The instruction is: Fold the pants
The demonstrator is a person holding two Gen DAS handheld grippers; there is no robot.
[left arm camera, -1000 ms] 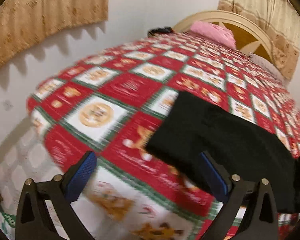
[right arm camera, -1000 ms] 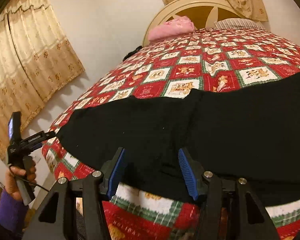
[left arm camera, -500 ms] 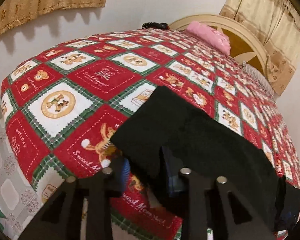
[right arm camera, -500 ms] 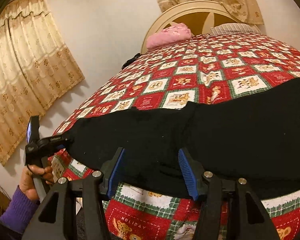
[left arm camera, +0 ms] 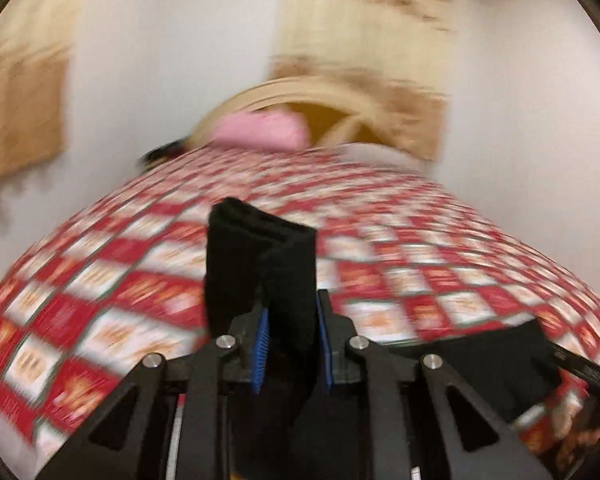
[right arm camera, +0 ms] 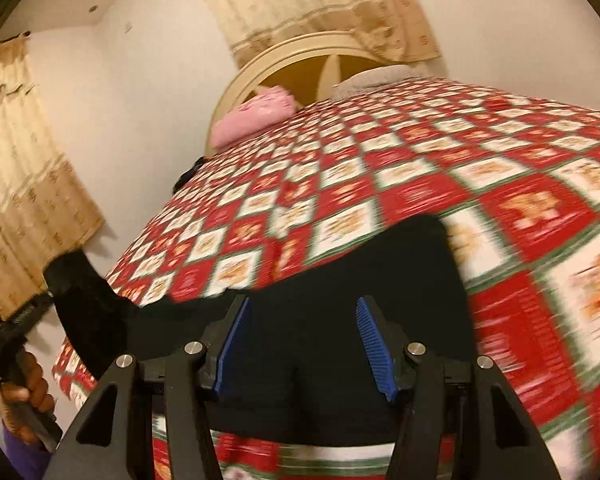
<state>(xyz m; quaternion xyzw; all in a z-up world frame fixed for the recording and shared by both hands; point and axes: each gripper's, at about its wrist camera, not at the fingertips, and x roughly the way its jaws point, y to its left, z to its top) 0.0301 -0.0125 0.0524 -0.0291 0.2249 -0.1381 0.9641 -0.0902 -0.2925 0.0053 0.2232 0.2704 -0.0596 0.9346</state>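
Pants hem now lifted off the bedspread in clamped left gripper jaws; right gripper jaws agape.

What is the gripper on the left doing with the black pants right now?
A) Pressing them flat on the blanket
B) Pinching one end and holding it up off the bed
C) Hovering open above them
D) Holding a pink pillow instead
B: the left gripper is shut on the black pants, whose end stands up above the red checkered blanket.
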